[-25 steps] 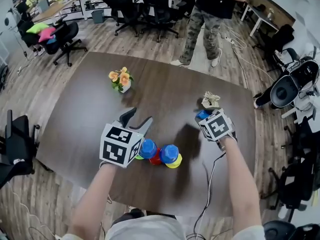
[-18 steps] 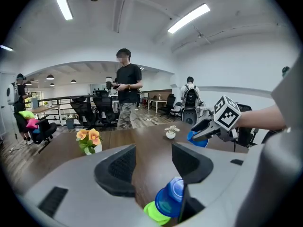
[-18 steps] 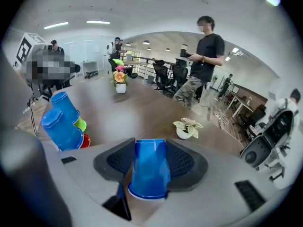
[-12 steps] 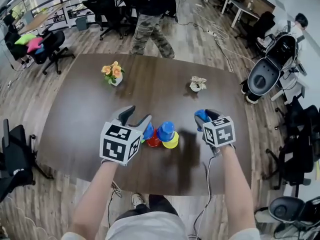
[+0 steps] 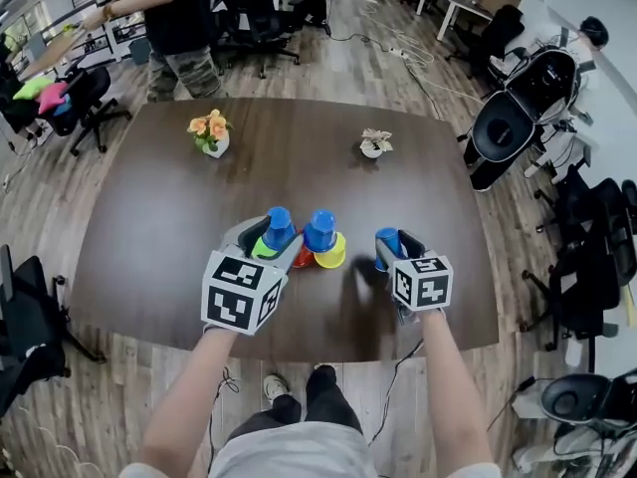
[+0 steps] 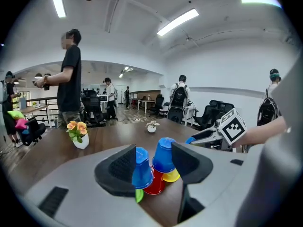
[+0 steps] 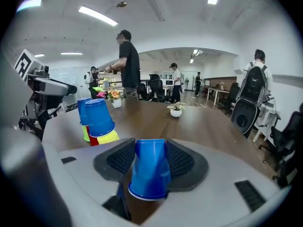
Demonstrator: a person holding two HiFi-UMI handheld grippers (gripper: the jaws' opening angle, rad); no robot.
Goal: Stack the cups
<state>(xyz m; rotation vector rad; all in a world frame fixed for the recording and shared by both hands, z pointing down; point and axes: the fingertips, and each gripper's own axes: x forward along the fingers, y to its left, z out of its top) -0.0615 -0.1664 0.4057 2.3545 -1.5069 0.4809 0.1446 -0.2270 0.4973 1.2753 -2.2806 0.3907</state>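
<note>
**Blue cup in hand, waiting to go on the stacks**

Your right gripper (image 7: 150,156) has its fingers closed on an upturned blue cup (image 7: 149,171), held just right of the cluster at the near middle of the worktop (image 5: 149,217). In that cluster are a blue-on-green stack (image 5: 279,231), a blue-on-yellow stack (image 5: 320,235) and a red cup (image 5: 304,259) between them. Your left gripper (image 6: 154,154) has its fingers wide around the blue-on-green stack and does not look clamped. The next move is probably to carry the held cup left, centre it over a blue top and lower it straight.
</note>
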